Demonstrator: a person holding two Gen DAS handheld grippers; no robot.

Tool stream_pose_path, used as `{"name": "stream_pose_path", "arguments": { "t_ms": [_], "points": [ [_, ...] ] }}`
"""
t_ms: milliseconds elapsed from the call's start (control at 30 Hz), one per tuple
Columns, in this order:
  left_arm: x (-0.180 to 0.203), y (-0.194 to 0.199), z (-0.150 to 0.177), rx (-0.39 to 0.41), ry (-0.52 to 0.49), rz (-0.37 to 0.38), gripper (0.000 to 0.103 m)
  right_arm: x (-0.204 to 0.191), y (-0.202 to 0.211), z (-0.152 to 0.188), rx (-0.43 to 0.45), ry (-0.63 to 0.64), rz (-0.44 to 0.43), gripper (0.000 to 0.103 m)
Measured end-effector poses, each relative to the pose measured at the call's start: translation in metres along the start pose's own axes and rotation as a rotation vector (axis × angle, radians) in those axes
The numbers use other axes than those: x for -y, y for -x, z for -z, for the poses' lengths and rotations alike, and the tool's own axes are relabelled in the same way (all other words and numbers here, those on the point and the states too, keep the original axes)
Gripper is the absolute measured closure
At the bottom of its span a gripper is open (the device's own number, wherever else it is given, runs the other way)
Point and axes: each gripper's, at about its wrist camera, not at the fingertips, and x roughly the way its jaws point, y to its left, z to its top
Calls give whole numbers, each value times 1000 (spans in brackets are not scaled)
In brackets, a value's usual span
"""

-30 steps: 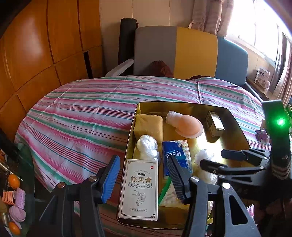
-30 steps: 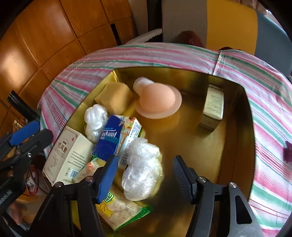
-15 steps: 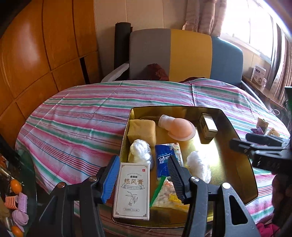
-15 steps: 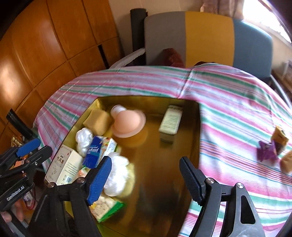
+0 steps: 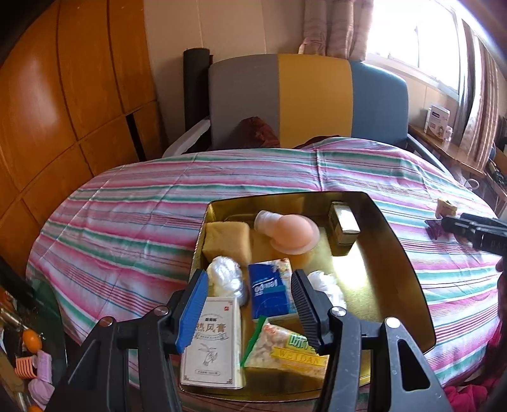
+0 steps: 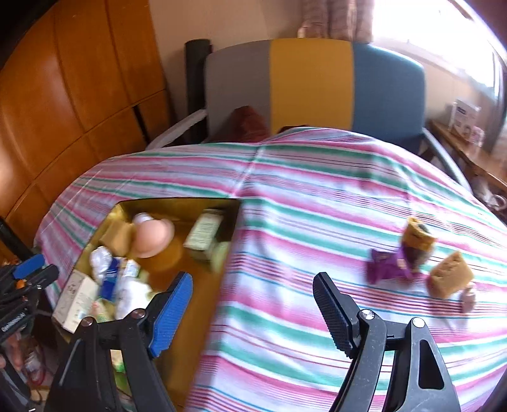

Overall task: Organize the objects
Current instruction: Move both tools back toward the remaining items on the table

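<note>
Right gripper point(image 6: 252, 304) swung from tray point(image 6: 202, 285) to tablecloth point(image 6: 317, 196), both jaws apart, empty.

A shallow gold metal tray point(image 5: 402, 253) on the striped cloth holds a yellow sponge block point(image 5: 226, 242), a peach silicone cup point(image 5: 290, 233), a white printed carton point(image 5: 212, 342), a blue tissue pack point(image 5: 269, 294) and a snack packet point(image 5: 288, 351). A purple wrapper point(image 6: 388, 264) and a tan sponge piece point(image 6: 450, 279) lie apart on the cloth.

A chair point(image 5: 312, 98) with grey, yellow and blue back panels stood behind the table's striped cloth point(image 5: 133, 202), beside orange wood wall panels point(image 5: 63, 104); curtains point(image 5: 336, 28) hung at a bright window point(image 5: 412, 31).
</note>
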Motion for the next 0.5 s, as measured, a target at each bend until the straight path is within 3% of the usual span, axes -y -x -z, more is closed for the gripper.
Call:
{"name": "stream_pose_path", "arguments": {
  "t_ms": [500],
  "points": [
    [65, 2, -25, 24, -139, 59, 48, 155, 33, 4, 64, -179, 281, 23]
  ]
}}
